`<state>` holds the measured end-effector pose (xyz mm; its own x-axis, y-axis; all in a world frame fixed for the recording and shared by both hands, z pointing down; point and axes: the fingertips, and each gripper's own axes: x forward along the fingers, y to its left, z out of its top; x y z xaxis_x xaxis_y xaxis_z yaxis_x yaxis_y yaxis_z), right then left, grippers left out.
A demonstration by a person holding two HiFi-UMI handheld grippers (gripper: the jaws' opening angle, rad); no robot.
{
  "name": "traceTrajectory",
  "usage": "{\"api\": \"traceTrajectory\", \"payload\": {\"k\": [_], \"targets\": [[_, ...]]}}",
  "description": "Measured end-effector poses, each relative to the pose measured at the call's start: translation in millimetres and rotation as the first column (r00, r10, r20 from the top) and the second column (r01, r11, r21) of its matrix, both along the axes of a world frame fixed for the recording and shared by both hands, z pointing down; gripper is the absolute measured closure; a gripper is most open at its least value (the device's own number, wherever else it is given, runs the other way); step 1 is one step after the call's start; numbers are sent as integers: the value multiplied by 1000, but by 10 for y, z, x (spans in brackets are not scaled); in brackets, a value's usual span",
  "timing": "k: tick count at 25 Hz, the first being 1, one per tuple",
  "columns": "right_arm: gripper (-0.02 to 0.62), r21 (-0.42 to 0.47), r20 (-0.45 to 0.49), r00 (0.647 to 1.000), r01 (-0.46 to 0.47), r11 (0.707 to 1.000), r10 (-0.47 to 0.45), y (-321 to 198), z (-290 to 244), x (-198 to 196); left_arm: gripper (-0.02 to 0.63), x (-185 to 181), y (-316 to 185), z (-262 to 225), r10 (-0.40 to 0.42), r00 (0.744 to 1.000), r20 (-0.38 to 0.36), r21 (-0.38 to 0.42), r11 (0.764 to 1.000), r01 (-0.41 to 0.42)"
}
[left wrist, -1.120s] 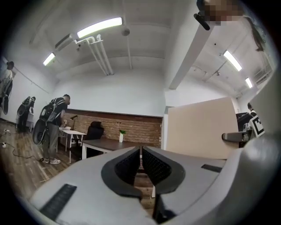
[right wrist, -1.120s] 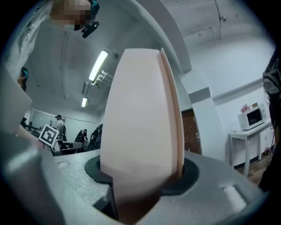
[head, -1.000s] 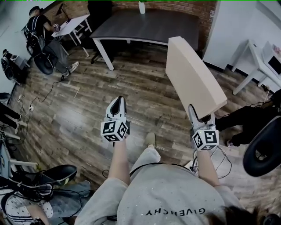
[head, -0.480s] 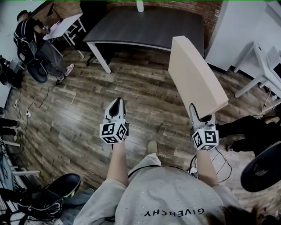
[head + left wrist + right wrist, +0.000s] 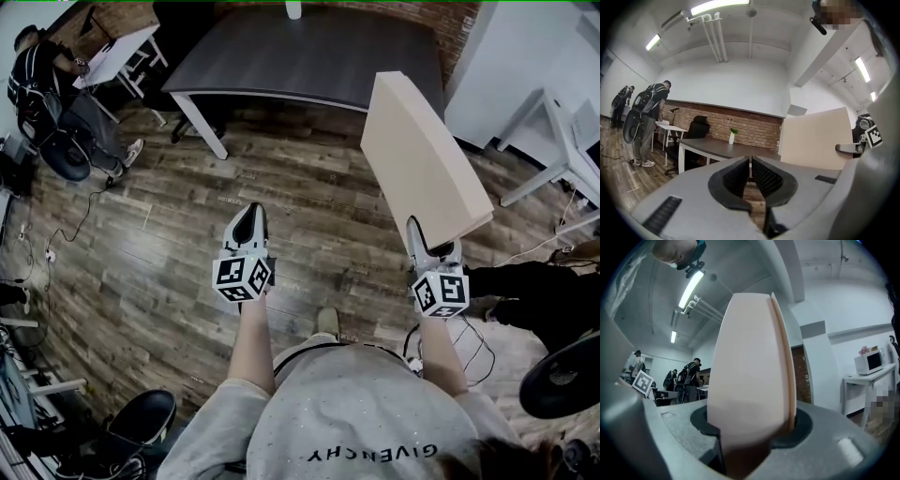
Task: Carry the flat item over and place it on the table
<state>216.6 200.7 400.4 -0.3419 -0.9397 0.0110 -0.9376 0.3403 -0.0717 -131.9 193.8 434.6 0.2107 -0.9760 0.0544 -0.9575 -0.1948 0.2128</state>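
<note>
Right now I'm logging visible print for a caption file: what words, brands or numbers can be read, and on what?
"GIVENCHY": on the grey shirt, upside down in the head view.
Left cube and right cube: square patterns only, no letters.
Nothing else is readable.

Wood-plank floor [image 5: 169,253], cable [image 5: 49,253] trailing at left. Brick wall [image 5: 754,133], rear. White desk [image 5: 117,52], upper left; person with backpack [image 5: 33,66] beside it; black office chair [image 5: 61,152] near. White side table [image 5: 562,141], right, bearing microwave [image 5: 869,363].

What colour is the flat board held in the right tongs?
The board is plain pale beige; clearest in the head view.
</note>
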Motion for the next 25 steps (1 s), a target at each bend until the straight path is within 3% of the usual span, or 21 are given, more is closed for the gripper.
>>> {"api": "traceTrajectory", "payload": {"k": [16, 25], "targets": [[334, -39, 19, 1000, 19, 999, -19, -803, 216, -294, 592, -319, -504, 350, -44, 999, -11, -62, 997, 43], [334, -46, 40, 998, 54, 997, -52, -1569, 276, -596, 593, -538, -1220, 346, -59, 998, 0, -61, 996, 58]]}}
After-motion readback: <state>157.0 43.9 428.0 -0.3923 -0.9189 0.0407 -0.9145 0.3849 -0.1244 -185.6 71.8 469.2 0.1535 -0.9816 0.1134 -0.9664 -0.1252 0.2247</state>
